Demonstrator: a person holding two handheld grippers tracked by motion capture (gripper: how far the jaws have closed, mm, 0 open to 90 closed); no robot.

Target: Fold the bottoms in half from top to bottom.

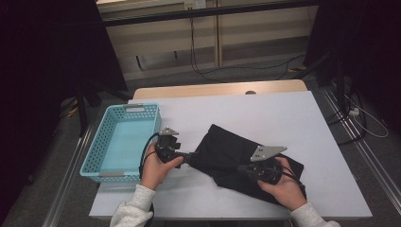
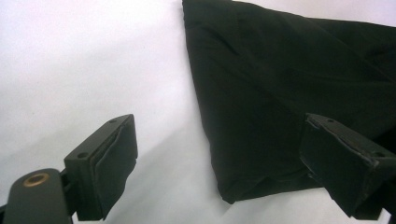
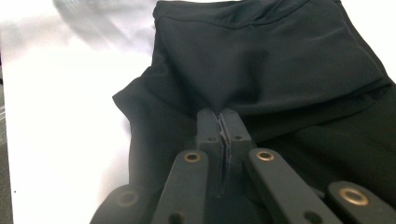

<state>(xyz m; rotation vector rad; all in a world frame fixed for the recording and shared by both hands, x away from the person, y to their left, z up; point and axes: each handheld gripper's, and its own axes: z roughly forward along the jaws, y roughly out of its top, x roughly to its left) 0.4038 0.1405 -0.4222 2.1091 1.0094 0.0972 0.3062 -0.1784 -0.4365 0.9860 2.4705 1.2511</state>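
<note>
My right tool [image 3: 223, 122] is pinched tight on a fold of the crumpled black fabric garment [image 1: 236, 153], which lies lower centre on the white tabletop [image 1: 283, 113]. My left tool [image 2: 219, 154] gapes wide around the garment's corner, without pressing it.

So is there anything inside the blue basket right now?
No, in the high view the light blue plastic basket left of the black garment shows a bare bottom.
</note>
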